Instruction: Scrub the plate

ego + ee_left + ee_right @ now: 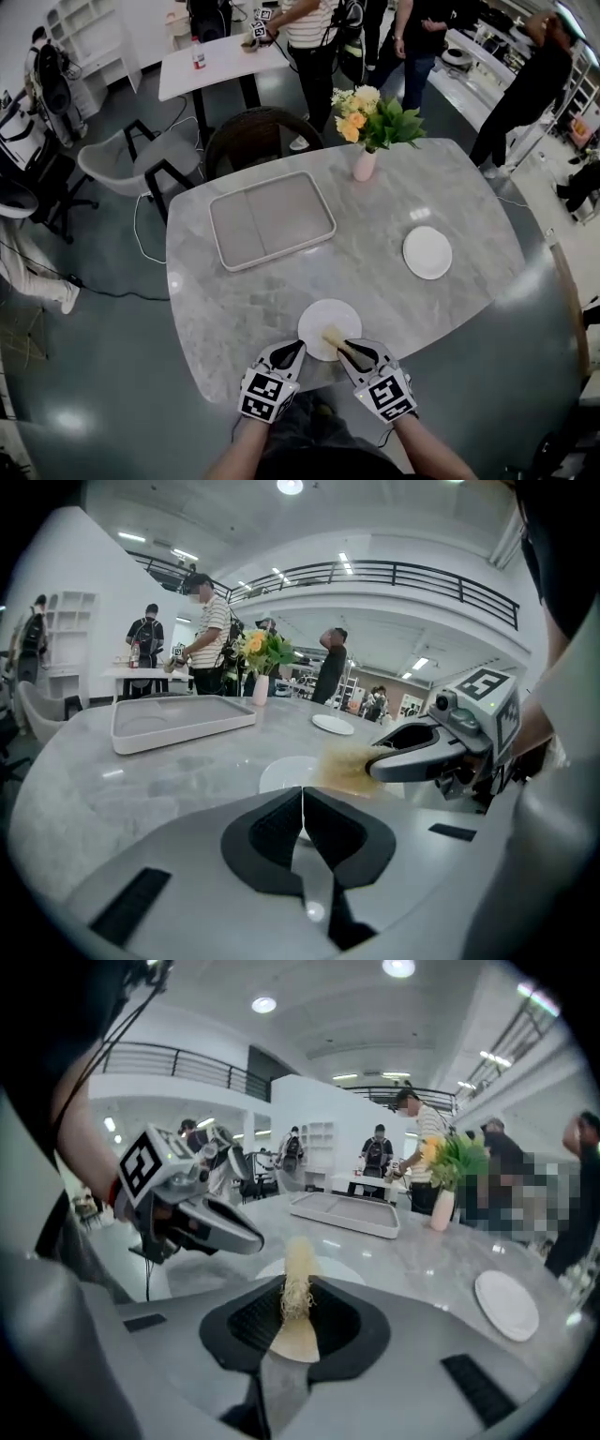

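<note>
A small white plate [329, 323] lies near the table's front edge. My left gripper [296, 349] meets its left rim, jaws closed together with a thin white edge of the plate [286, 772] between them. My right gripper [343, 345] is shut on a tan straw scrub brush [334, 337], whose bristles reach over the plate's near right part. In the right gripper view the brush [298, 1277] sticks up from between the jaws, with the plate [342, 1269] just beyond. The left gripper view shows the brush's blurred bristles [345, 767] over the plate.
The table is grey marble [375, 272]. On it stand a grey rectangular tray [272, 221] at the back left, a second white plate [427, 253] to the right and a pink vase of flowers [365, 163] at the back. Several people stand beyond the table, and a wicker chair [258, 136] is behind it.
</note>
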### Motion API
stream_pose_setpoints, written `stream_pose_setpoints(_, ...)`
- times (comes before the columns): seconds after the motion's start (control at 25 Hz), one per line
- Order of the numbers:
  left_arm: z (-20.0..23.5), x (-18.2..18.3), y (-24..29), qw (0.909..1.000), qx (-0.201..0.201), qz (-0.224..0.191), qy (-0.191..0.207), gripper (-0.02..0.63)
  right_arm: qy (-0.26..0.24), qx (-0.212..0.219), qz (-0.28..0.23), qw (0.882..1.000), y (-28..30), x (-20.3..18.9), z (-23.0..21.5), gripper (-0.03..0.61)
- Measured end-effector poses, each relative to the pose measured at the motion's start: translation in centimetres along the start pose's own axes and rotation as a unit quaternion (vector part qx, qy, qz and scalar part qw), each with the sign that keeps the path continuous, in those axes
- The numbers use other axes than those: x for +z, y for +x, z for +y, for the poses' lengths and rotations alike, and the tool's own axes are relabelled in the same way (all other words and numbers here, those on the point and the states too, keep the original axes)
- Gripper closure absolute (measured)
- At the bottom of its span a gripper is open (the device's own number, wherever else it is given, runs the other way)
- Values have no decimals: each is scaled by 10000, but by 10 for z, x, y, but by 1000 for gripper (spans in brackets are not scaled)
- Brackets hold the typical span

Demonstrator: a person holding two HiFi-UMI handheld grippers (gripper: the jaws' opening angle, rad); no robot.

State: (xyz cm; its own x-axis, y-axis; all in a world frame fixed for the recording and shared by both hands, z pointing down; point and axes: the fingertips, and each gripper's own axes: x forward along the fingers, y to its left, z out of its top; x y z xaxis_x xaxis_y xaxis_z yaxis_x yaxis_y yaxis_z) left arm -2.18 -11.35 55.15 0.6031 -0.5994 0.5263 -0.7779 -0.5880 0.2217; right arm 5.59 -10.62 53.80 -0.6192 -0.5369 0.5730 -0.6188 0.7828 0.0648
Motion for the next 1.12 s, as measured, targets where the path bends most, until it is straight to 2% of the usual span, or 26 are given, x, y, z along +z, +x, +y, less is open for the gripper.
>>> stream_pose_setpoints(0.08,7,-2,4,9999,17,154,23,601,-764,-97,253,9967,7,-4,-5,503)
stream_pose_setpoints(0.2,16,-10,9,9994,56,331,7,601,-1802,-72,549,9821,16,-10,-5,503)
stream_pose_setpoints(0.36,19,-18,15,9984,-3,565,80,601,-2941,148,944,9510,21,-19,3,504)
stream_pose_setpoints(0.48,19,-25,18,9950,-1,879,474,601,-3535,402,1164,9273,24,-31,12,503)
stream_pose_setpoints(0.56,21,-30,20,9882,106,1155,1003,601,-3637,503,1241,9219,24,-36,16,503)
stream_pose_setpoints(0.68,21,-34,23,9773,157,1402,1578,601,-3585,530,1274,9233,26,-37,17,503)
stream_pose_setpoints(0.96,24,-36,28,9758,116,1466,1617,601,-3610,701,1236,9217,33,-32,24,503)
stream_pose_setpoints(1.12,25,-33,28,9757,115,1460,1631,601,-3823,792,1163,9133,45,-27,26,503)
